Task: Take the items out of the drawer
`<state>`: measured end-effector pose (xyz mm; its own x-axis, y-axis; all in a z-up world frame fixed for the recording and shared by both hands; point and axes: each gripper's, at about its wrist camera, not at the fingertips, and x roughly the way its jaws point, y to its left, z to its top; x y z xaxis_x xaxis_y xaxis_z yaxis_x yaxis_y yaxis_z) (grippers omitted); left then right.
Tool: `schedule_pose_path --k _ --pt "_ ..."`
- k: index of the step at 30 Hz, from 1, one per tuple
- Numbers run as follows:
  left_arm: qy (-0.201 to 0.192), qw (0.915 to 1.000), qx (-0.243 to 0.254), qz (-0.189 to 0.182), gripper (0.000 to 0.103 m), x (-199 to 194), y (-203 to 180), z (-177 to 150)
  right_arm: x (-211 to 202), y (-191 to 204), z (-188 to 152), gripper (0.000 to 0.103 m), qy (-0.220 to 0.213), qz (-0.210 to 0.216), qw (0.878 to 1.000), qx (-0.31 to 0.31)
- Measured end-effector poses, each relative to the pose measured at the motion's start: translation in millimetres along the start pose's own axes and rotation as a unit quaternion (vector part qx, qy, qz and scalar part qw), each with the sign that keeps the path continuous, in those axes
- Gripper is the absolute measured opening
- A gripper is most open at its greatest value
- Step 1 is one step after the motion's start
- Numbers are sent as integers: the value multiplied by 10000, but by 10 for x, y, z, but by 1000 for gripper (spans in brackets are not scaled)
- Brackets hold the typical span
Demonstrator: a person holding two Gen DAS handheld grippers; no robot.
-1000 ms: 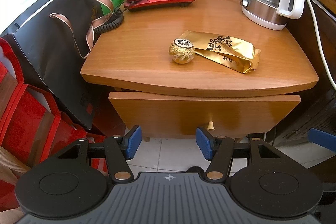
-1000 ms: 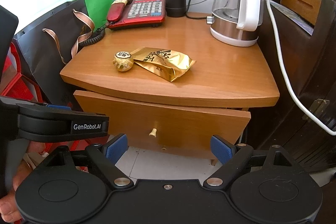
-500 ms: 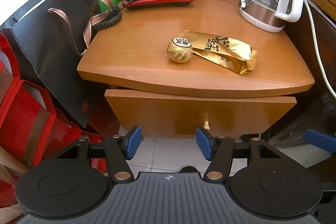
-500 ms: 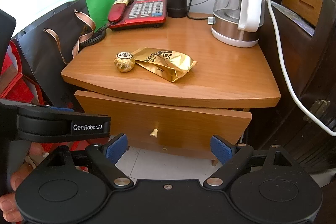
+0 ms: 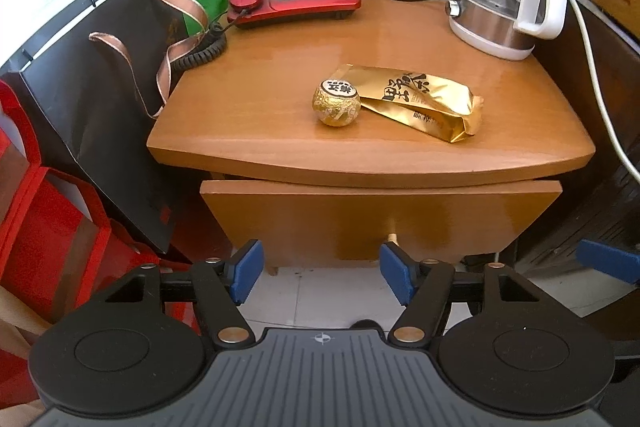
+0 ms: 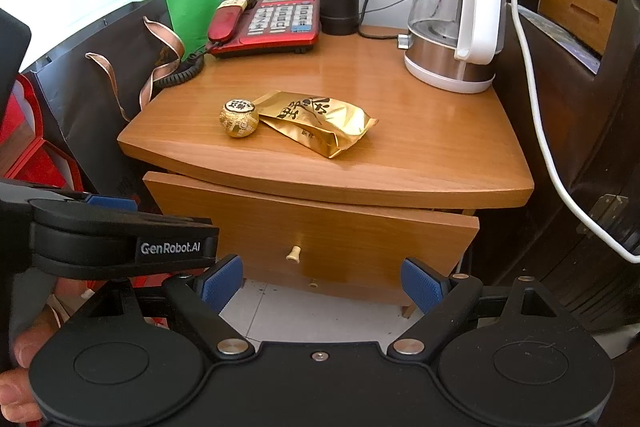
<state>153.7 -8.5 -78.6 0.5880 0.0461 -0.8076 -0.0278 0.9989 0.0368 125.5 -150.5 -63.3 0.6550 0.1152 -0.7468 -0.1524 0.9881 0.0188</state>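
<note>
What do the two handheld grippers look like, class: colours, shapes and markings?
Both grippers, left gripper and right gripper, have black bodies with two round discs, brass-coloured rivets and blue ribbed pads on the fingers. The left one's side reads GenRobot.AI in white.

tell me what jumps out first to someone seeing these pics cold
Two gold things sit mid-top on the wooden nightstand: a foil-wrapped ball touching the left end of a shiny gold packet. Behind them stand a red telephone at back left and a glass kettle at back right. Below the top, the drawer stands slightly out.
</note>
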Motion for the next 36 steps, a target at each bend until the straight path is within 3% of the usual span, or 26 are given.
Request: schedule_pose_path --k 36 --pt "161 9997 57 147 69 120 34 -57 24 17 -15 85 57 -41 10000 -17"
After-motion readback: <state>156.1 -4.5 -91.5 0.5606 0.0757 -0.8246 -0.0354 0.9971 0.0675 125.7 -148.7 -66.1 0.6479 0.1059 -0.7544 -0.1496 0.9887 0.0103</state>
